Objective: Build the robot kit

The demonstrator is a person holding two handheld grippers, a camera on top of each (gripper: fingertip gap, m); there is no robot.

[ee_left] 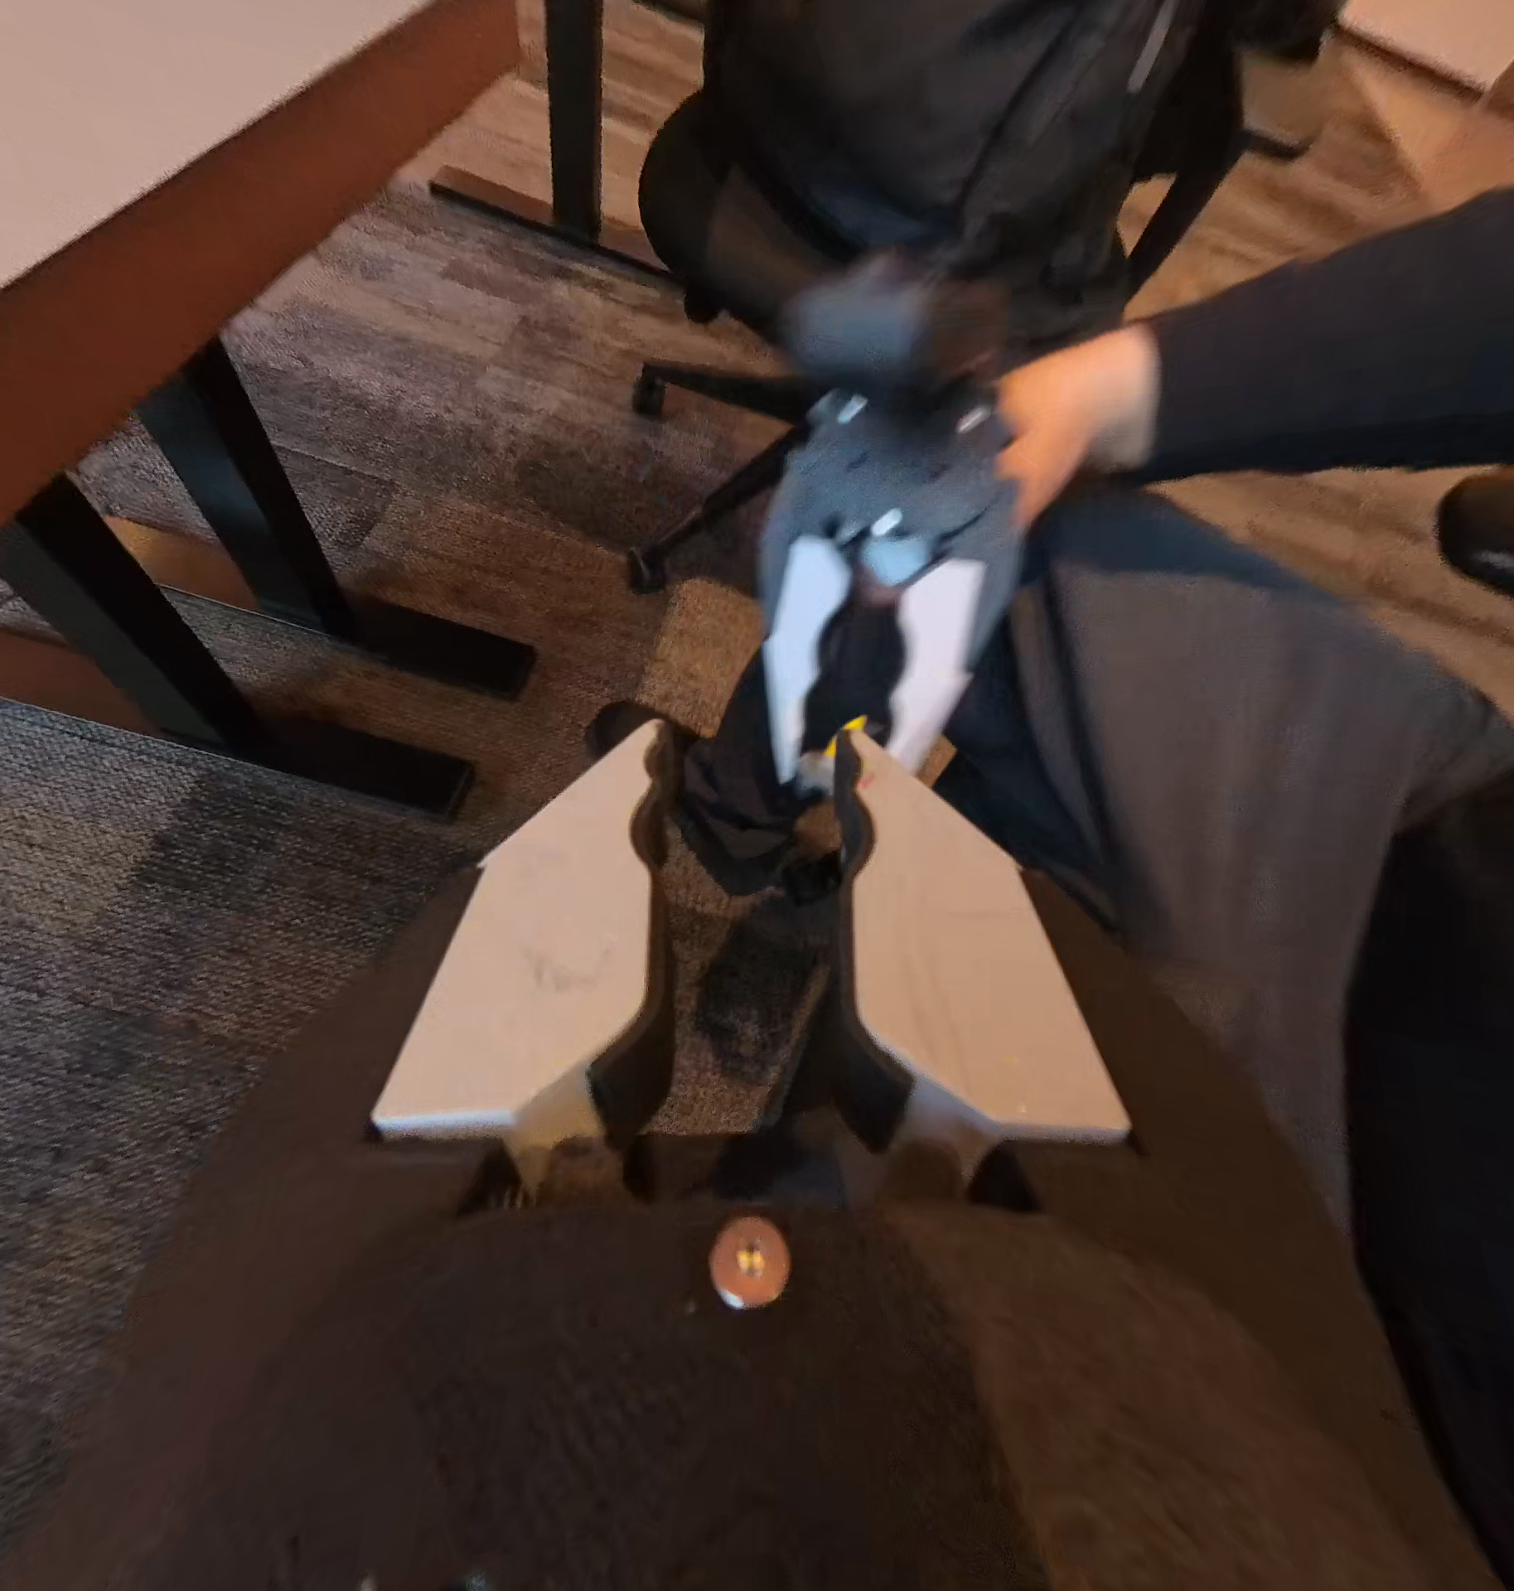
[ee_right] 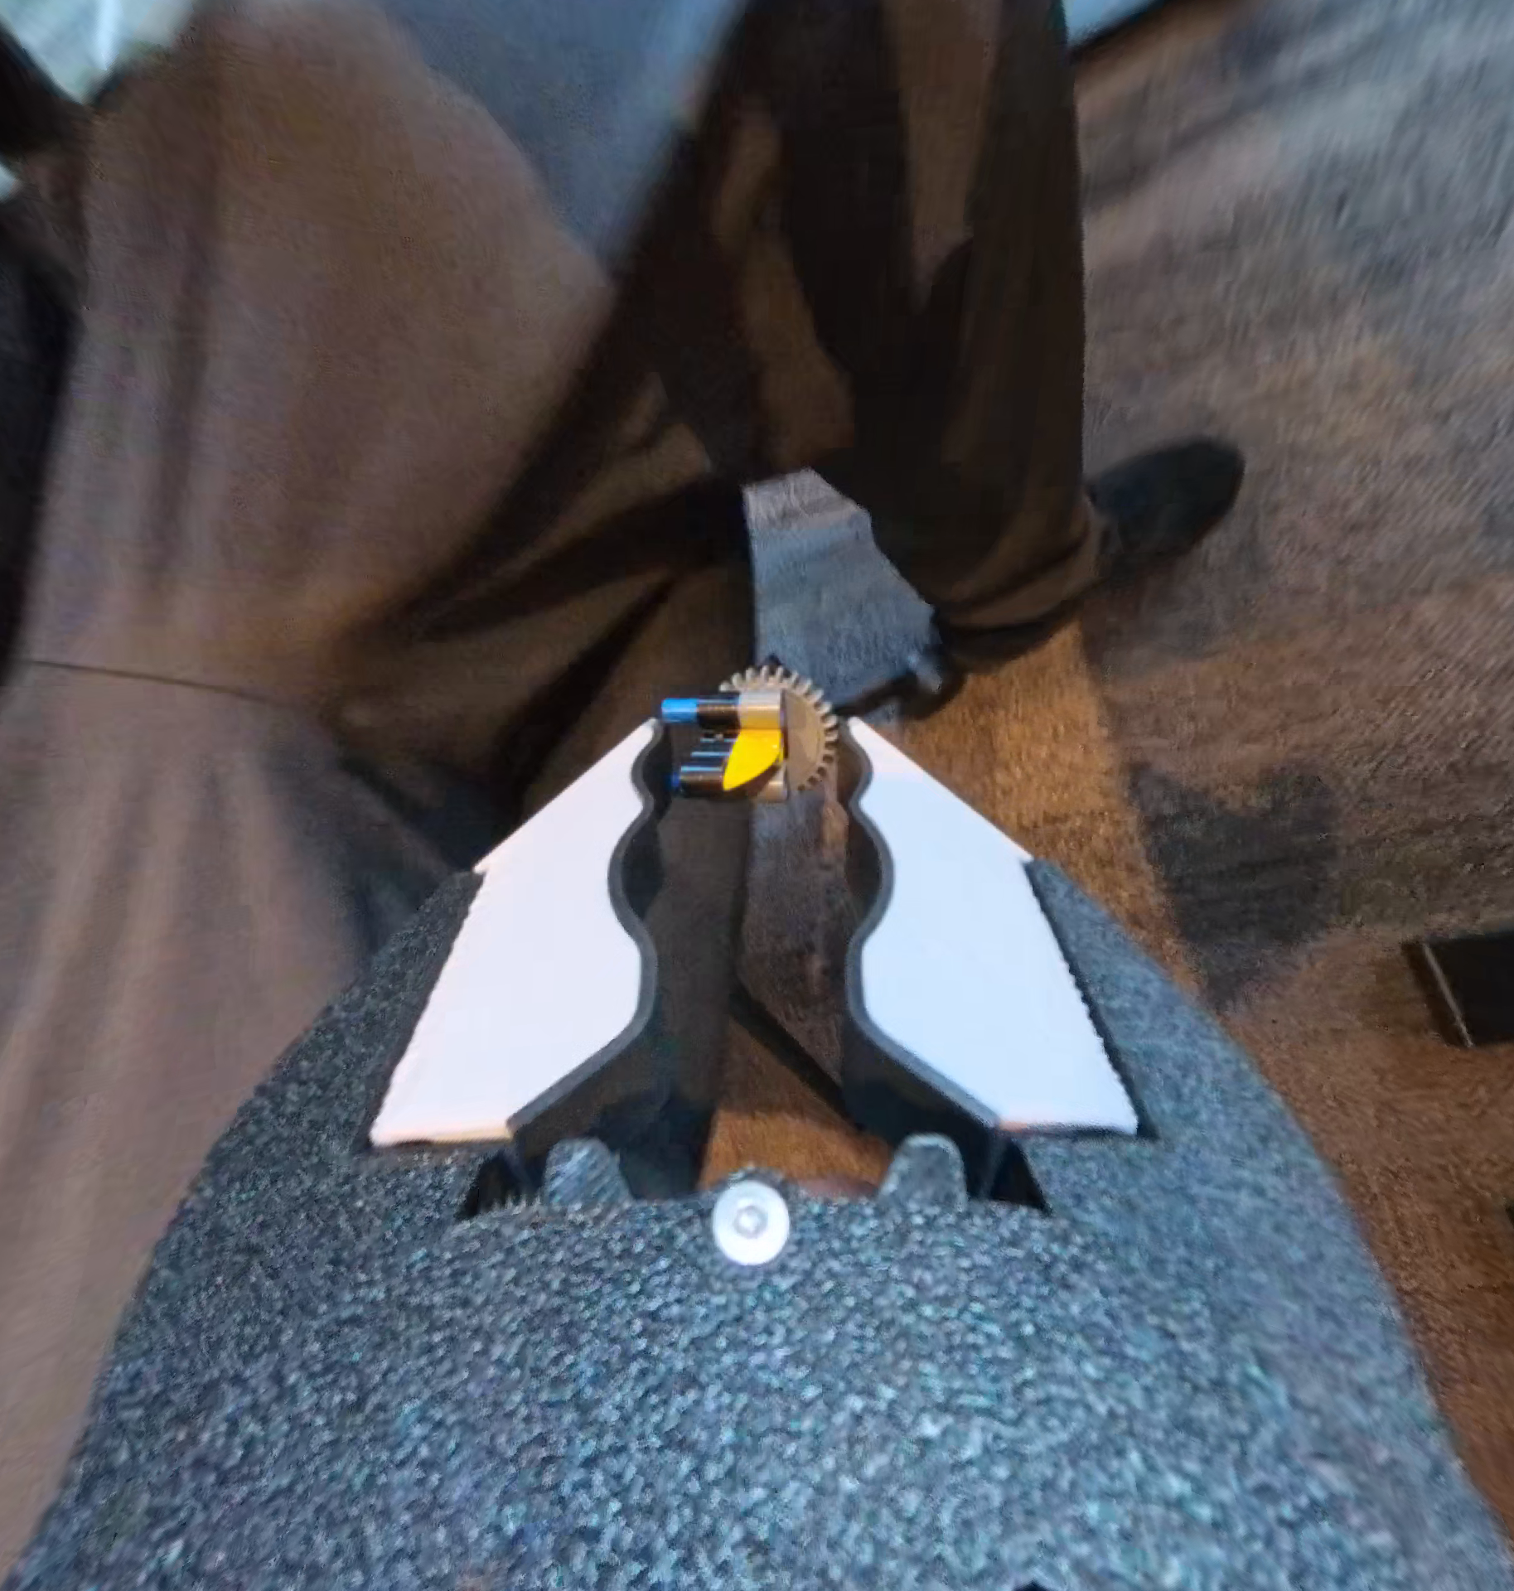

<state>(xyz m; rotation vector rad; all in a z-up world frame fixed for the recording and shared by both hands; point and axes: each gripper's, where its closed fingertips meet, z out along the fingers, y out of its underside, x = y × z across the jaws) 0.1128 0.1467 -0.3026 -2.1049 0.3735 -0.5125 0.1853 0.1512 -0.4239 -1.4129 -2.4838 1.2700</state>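
So your right gripper (ee_right: 749,732) has its jaws clamped on a small toy piece (ee_right: 749,747): grey gear, yellow wedge, black-and-blue pins, right at the tips. Your left gripper (ee_left: 757,745) sits with jaws apart, nothing between them, tips almost touching the right gripper's tips over the carpet (ee_left: 219,904).

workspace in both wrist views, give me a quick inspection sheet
surface: patterned carpet floor; no worktop in use.
job's things: small toy-brick assembly with grey gear, yellow piece, blue-tipped black pins.
clutter: nothing seen.
grippers: right gripper shut on the assembly; left gripper open, tip to tip with the right gripper.
cables: nothing seen.
surroundings: desk, black office chair, person's legs and shoe.
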